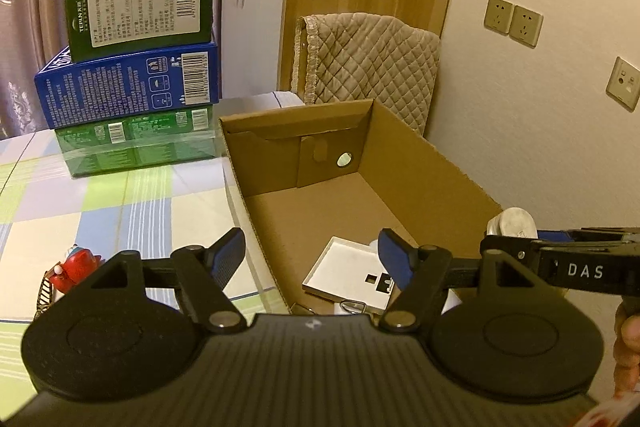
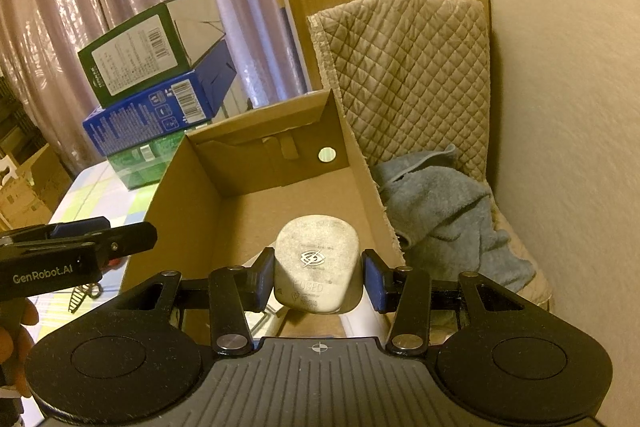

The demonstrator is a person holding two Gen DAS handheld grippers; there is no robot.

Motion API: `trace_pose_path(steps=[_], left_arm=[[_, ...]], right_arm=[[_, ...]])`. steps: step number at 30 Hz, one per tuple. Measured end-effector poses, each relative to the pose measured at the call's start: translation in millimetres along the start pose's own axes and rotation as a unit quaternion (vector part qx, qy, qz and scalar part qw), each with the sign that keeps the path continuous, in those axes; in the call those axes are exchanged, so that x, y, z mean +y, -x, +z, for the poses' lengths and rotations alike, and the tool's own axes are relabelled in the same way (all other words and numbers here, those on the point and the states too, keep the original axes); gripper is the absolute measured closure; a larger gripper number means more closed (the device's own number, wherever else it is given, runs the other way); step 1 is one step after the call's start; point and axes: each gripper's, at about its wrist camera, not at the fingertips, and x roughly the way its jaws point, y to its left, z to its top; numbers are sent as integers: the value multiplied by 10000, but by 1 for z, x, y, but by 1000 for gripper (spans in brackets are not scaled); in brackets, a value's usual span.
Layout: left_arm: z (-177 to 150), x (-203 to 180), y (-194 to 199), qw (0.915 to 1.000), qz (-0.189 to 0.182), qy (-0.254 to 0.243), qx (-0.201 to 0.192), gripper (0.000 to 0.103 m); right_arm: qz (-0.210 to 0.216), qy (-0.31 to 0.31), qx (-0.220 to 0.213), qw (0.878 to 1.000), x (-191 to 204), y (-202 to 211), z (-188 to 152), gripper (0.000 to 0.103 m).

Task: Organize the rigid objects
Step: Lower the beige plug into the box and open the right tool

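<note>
Holding a pale grey stone-like block over the open cardboard box, the right gripper has its jaws closed narrowly on the block's sides, seemingly ready to set it inside. The left gripper has jaws half open and empty; beyond them a white tray lies on the box floor.
</note>
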Motion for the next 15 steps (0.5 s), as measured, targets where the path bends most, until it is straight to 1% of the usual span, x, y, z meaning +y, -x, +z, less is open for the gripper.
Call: trace_pose_path(steps=[15], left_arm=[[0,3,4,10000,-19,34,-19,34]], right_arm=[[-9,21,103,9999,3,-10,1,60]])
